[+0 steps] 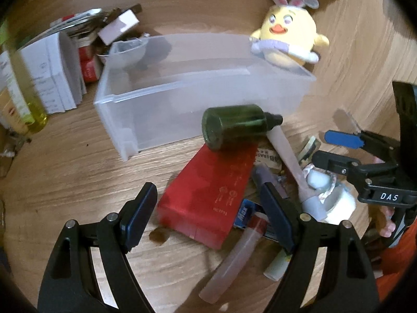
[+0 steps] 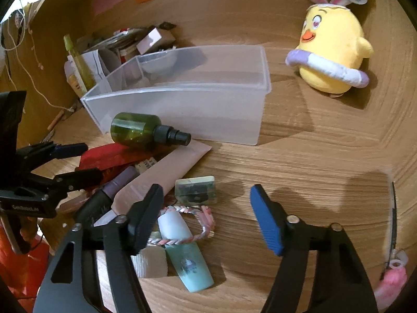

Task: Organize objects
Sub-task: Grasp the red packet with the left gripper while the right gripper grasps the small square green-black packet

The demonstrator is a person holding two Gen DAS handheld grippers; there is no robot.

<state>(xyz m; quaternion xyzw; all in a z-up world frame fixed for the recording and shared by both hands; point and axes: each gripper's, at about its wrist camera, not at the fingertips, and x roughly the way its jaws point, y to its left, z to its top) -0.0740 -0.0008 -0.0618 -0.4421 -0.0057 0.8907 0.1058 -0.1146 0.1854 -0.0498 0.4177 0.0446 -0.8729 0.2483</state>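
We hold both grippers over a wooden table (image 2: pixel 299 156), with a clear plastic bin (image 2: pixel 182 96) as our landmark. Left of the bin stand white booklets (image 1: pixel 54 70) and a yellow bottle (image 1: pixel 28 96), with a heap of small packets (image 1: pixel 114 28) behind its left end. In front of the bin's near wall a green spray bottle (image 2: pixel 138 130) lies on its side, its black nozzle pointing right, resting on a red box (image 1: pixel 208 193). Our left gripper (image 1: pixel 208 219) hangs over that box with its jaws spread wide, holding nothing. Further in front of the bin a pink tube (image 2: pixel 161 177) slants across a pile that includes a teal tube (image 2: pixel 187 260), a braided bracelet (image 2: pixel 187 234) and a small green packet (image 2: pixel 196 190). Our right gripper (image 2: pixel 206 219) hovers above this pile, jaws likewise apart and empty. To the right of the bin, beyond its far corner, a yellow chick plush (image 2: pixel 333 52) with bunny ears sits upright on the table.
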